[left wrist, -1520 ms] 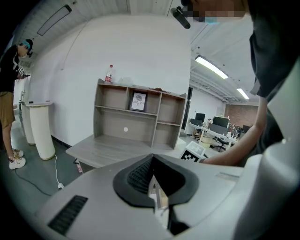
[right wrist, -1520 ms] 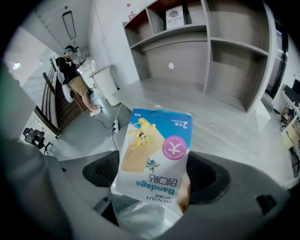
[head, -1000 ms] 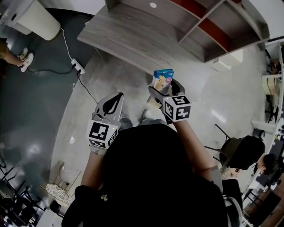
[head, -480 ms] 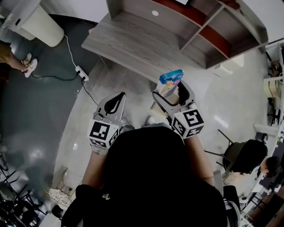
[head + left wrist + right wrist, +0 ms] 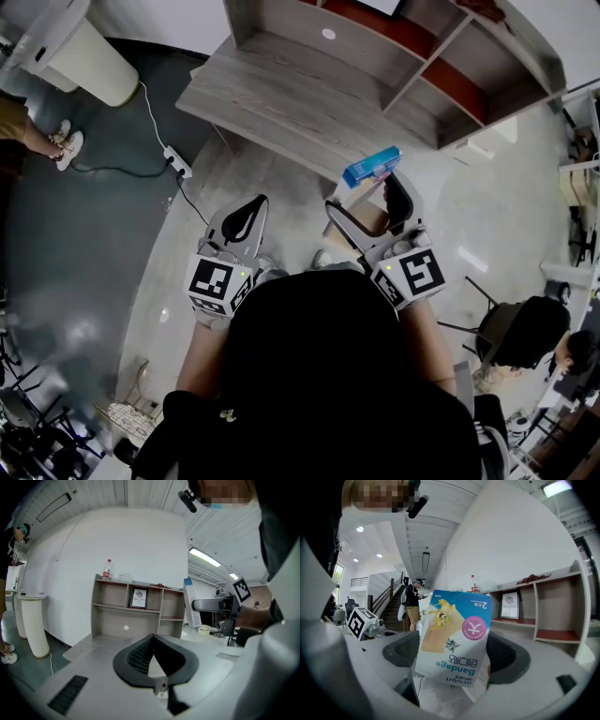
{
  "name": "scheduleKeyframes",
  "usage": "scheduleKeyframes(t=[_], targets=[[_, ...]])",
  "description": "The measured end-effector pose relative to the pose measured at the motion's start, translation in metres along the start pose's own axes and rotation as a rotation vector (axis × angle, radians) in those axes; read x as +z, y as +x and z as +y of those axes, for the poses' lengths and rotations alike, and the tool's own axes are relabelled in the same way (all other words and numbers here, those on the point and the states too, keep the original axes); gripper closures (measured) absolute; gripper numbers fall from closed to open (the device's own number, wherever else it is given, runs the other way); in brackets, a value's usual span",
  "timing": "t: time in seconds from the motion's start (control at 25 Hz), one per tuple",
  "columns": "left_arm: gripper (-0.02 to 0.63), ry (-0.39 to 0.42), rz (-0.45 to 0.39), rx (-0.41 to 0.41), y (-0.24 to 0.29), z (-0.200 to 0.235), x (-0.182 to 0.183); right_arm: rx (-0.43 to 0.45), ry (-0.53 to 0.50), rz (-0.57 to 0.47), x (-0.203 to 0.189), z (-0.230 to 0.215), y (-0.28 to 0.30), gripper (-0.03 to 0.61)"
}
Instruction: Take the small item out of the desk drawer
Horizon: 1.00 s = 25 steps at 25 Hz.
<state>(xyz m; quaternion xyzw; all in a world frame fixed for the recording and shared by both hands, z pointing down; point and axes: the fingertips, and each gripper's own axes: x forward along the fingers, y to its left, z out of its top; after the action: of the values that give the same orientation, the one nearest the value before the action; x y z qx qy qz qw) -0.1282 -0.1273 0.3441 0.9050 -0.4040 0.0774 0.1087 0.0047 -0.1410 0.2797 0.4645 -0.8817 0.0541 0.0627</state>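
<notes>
Now the bandage box (image 5: pixel 454 641) rides higher, clenched in the right gripper (image 5: pixel 362 193); left gripper (image 5: pixel 152 638) pinched together, empty; extraction seemingly done.

- Box (image 5: pixel 372 167) between the jaws of the right gripper (image 5: pixel 364 195), before the desk (image 5: pixel 272 94).
- Left gripper (image 5: pixel 253 204) to its left.
- Shelves (image 5: pixel 422 56) at the desk's back.
- Power strip (image 5: pixel 179 167) left of the desk.

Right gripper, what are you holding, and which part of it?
The right gripper holds a bandage box, pinched by its two side edges; the left gripper is shut and empty.
</notes>
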Motion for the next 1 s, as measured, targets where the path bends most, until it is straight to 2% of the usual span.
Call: scheduleKeyframes(t=[0.28, 1.0], targets=[[0.606, 0.001, -0.003, 0.000, 0.001, -0.001, 0.003, -0.007, -0.026, 0.002, -0.001, -0.003, 0.001, 0.137], [0.606, -0.004, 0.011, -0.002, 0.000, -0.006, -0.004, -0.042, -0.009, 0.005, -0.008, -0.012, -0.006, 0.137]])
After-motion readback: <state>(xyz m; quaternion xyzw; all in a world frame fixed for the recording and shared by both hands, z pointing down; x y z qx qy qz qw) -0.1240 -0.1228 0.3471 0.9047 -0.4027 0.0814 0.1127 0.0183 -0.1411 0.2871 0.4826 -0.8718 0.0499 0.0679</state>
